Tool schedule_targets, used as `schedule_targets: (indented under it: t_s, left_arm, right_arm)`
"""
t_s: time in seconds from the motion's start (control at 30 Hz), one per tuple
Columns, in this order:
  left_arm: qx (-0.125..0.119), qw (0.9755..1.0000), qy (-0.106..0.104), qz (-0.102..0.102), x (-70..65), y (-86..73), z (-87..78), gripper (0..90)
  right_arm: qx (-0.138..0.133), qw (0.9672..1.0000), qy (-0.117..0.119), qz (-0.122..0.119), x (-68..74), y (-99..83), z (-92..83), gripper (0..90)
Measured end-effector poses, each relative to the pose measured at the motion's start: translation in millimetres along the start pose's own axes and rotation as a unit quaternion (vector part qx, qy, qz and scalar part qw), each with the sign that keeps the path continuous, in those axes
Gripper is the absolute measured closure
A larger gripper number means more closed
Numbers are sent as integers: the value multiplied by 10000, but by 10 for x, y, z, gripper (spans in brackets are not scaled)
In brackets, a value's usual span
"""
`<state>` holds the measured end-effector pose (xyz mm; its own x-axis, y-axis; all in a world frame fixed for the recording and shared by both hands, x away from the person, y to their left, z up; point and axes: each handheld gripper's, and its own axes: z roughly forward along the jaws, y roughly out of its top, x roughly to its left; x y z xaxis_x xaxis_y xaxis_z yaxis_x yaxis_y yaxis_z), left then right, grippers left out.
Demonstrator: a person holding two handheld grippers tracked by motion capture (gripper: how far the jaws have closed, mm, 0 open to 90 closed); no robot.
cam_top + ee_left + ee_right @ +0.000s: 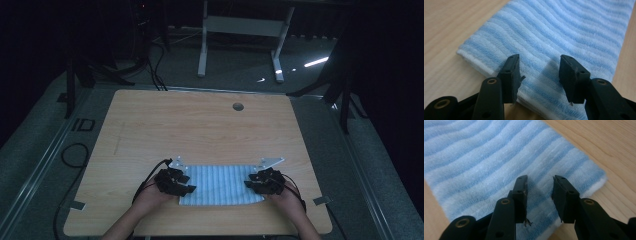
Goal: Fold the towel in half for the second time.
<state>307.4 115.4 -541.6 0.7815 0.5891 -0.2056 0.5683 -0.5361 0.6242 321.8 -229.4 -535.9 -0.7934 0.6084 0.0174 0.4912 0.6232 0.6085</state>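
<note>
Near front edge of the worktop [150, 120], centred: folded towel [220, 184], blue/white wavy stripes, ribbed pile, lying flat, layered edges visible at its ends. I've got left gripper [186, 184] over its left end, right gripper [251, 182] over its right end. Both w/ jaws apart, nothing pinched, cloth just beneath the gaps. Left-end corner sits beside left gripper [539, 75]; right gripper [539, 196] hangs over stripes near the right-end corner. Step, I reckon: lining up for a two-handed grab/fold. Next: drop lower, get the edge layers btwn the pads, close evenly on both sides.
</note>
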Motion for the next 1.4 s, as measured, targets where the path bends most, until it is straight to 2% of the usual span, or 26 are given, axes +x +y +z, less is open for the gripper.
schedule_targets:
  t_s: [0.17,0.57,0.7,0.9,1.1,1.17,1.4]
  left_arm:
    - [14,10000,58,31,69,13,-6,518]
    - [203,9995,242,-88,362,69,-86,521]
    - [248,9993,233,-136,438,82,-107,521]
    - [294,9987,325,-251,660,120,-155,520]
    - [294,9982,446,-259,849,180,-160,520]
    - [271,9982,439,-318,915,207,-152,520]
    - [288,9974,564,-331,1079,332,-100,520]
  right_arm:
    - [57,9999,-81,-72,-12,79,46,636]
    - [75,10000,15,-34,-135,370,269,618]
    - [115,9999,39,-16,-156,446,322,616]
    - [138,9999,84,10,-201,631,463,601]
    - [128,9999,38,82,-240,768,570,594]
    - [140,9998,47,124,-265,806,596,592]
    - [220,9995,33,231,-399,947,686,586]
